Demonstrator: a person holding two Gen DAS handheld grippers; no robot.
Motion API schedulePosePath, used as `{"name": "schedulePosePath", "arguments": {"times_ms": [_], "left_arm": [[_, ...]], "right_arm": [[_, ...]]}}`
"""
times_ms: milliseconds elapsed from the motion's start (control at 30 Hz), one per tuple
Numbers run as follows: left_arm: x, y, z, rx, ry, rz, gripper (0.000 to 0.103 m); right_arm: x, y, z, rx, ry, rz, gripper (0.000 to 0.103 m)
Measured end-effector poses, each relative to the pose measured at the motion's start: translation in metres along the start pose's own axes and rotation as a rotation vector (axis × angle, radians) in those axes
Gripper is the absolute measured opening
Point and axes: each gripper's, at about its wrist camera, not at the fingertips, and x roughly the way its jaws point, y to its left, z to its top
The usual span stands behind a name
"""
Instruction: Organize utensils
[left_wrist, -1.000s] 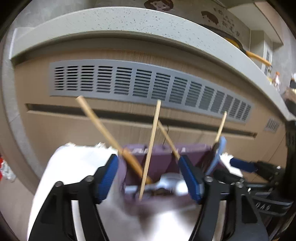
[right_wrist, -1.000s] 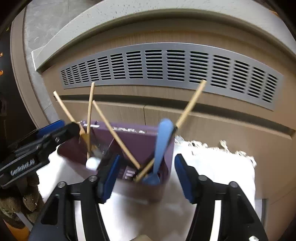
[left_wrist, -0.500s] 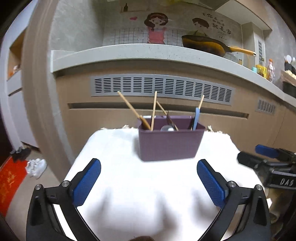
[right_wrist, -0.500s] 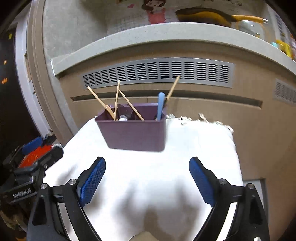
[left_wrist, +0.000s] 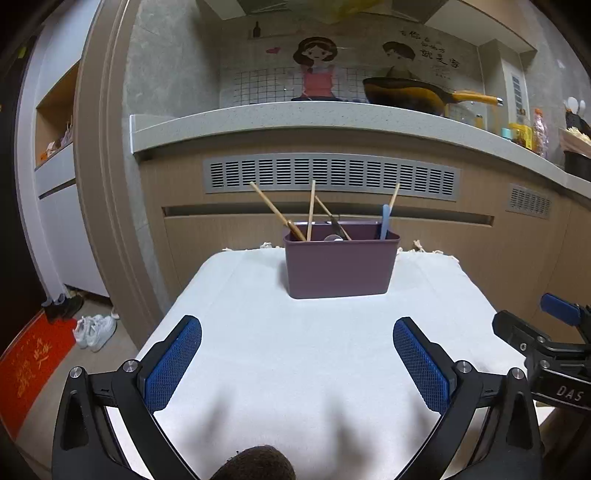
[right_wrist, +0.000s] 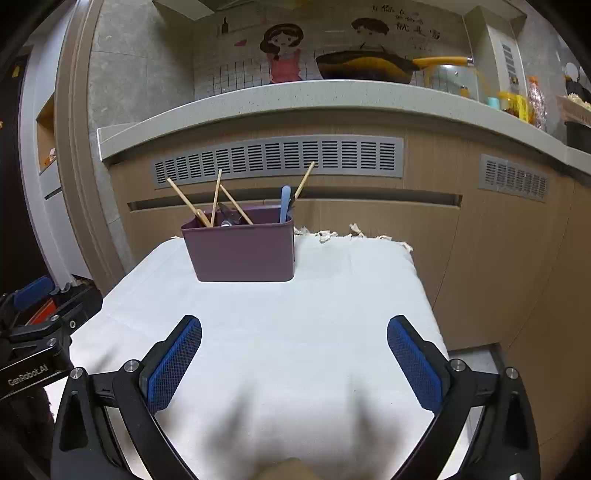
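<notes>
Left gripper (left_wrist: 297, 354): fingers spread wide, blue pads facing each other at the lower edge of its view, nothing between them but white cloth. Right gripper (right_wrist: 294, 354): same posture, fingers wide apart and holding nothing. Each gripper also shows at the side of the other's view, the right one at lower right of the left view, the left one at lower left of the right view. Both hover over the near part of the white cloth (left_wrist: 314, 350) that covers the counter, well apart from the purple utensil holder (left_wrist: 340, 266), which stands upright toward the far edge of the cloth, centre frame in the left view, left of centre in the right view (right_wrist: 242, 251). In the holder: wooden chopsticks (left_wrist: 275, 210) lean at different angles in the left portion, one more wooden stick (left_wrist: 394, 195) tilts up at the right end, and a light blue utensil (left_wrist: 385, 221) stands beside it. A metal piece sits low inside near the middle; its kind cannot be told. Behind, wood-tone cabinets with a grey vent grille (left_wrist: 332, 173). Upper right of frame, a dark and yellow pan (left_wrist: 413, 96) rests on the speckled kitchen worktop (left_wrist: 295, 114).
</notes>
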Motion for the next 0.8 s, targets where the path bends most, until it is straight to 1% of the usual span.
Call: {"name": "schedulePosePath", "arguments": {"times_ms": [233,467,800], "left_arm": [[0.0034,0.0003,0.0006,-0.002,0.017,-0.012,0.103],[0.0062,0.0011,0.0001,-0.004,0.027,-0.019,0.103],[0.0075,0.0000,-0.0008,0.000,0.032,-0.020,0.103]], "right_arm": [[0.0041,-0.0008,-0.0013,-0.002,0.018,0.003,0.100],[0.0037,0.0041,-0.0019,-0.022,0.016,0.000,0.100],[0.0020,0.0023,-0.0011,-0.017,0.013,-0.002,0.100]]}}
